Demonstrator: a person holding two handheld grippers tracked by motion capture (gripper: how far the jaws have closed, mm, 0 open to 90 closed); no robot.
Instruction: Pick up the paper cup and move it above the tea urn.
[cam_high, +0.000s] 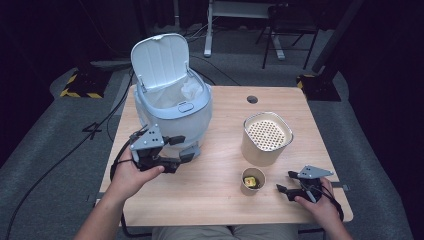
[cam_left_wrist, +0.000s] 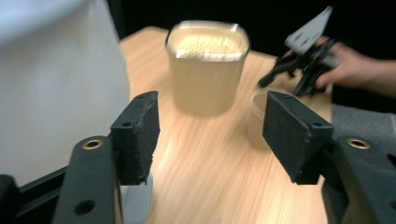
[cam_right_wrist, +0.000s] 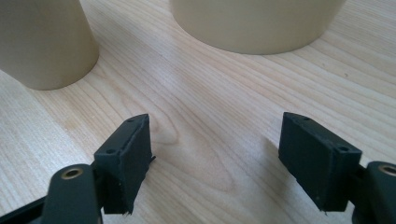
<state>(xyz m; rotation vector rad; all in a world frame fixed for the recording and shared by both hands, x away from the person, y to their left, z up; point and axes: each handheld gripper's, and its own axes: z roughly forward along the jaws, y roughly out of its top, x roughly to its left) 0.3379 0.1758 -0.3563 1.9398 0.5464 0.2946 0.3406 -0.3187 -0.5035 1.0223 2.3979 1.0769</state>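
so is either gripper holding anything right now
No. The left gripper and right gripper both stand open over bare table.

The left claw (cam_high: 187, 150) is held low with jaws apart and empty; the right claw (cam_high: 286, 181) rests gaping too.

Small cup's (cam_high: 253, 180) yellowish contents too small to identify; bin (cam_left_wrist: 56, 79) cropped, blurred.

Left gripper (cam_high: 186, 150) beside open-lidded bin (cam_high: 172, 95)
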